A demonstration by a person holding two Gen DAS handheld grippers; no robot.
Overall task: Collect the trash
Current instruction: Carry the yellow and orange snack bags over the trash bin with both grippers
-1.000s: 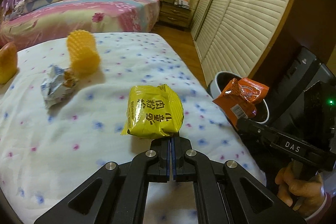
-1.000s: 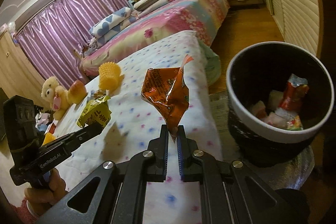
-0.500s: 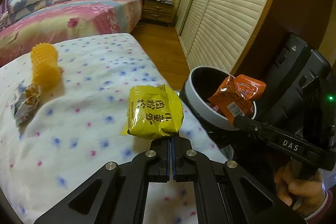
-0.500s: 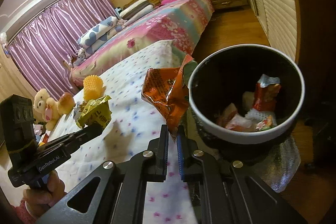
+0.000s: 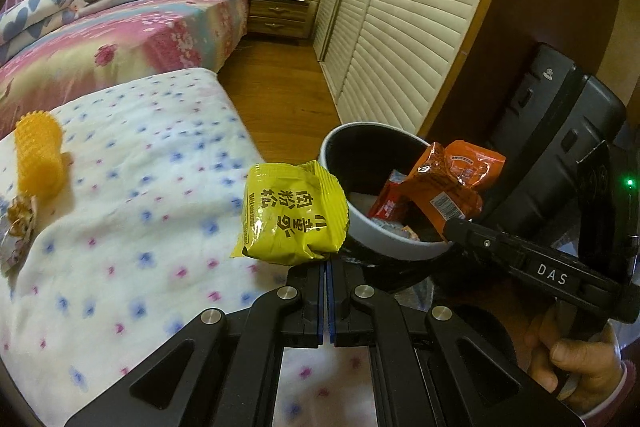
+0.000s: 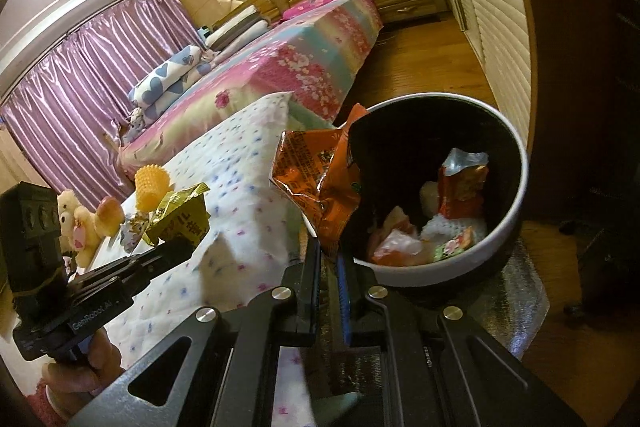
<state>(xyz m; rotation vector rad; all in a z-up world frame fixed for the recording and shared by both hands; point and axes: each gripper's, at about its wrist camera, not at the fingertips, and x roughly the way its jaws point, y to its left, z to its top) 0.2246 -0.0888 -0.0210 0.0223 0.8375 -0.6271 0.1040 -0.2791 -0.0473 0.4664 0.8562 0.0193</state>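
Left gripper (image 5: 326, 267): low in the middle of the left wrist view. Its jaws are pressed together on the bottom edge of the yellow packet (image 5: 294, 215).
Yellow packet: held up in the air, in the middle of the frame, just left of the trash bin (image 5: 384, 247). Its right edge overlaps the bin's rim in the picture.
Right gripper (image 6: 330, 259): low in the middle of the right wrist view. Its jaws are clamped on the bottom corner of the orange packet (image 6: 320, 183).
Orange packet: held up at the left rim of the trash bin, partly over the opening.
Trash bin: round, white outside and dark inside, standing on the floor beside the bed (image 5: 132, 195). Some wrappers lie inside it.
Bed: white cover with blue and pink dots, on the left of both views.
Yellow roller (image 5: 38, 155): lies on the bed at the far left.
Crumpled wrapper (image 5: 18, 227): lies on the bed just below the roller.
Hand (image 5: 580, 359): at the lower right, holding the right gripper's handle.
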